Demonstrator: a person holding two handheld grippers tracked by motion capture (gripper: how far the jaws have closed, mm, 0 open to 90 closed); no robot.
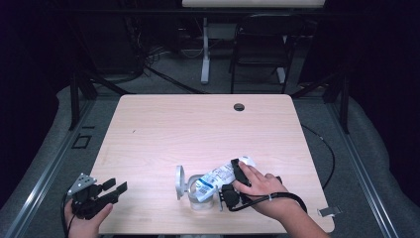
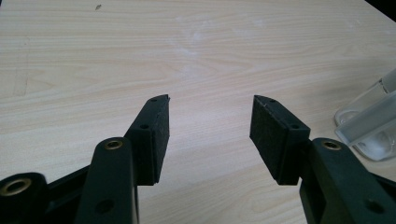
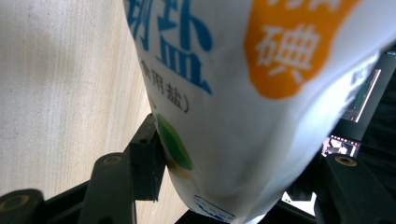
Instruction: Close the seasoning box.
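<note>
High view: left gripper (image 1: 115,188) at near-left desk (image 1: 198,124) corner, jaws spread wide, nothing between. Right of it, clear container (image 1: 200,196) with lid (image 1: 180,182) swung open. Salt bag (image 1: 218,177) tilted, lower end in container. Right gripper (image 1: 236,181) near right, jaws clamped wide on bag.

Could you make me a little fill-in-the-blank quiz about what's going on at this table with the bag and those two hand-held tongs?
1. The right tongs are shut on a white ____ printed with blue and orange characters.
2. That bag is tipped toward a clear ____ whose lid stands open.
3. The left tongs are ____, with nothing between them.
4. Everything rests on a pale ____ table.

Missing words: bag; jar; open; wooden
</note>
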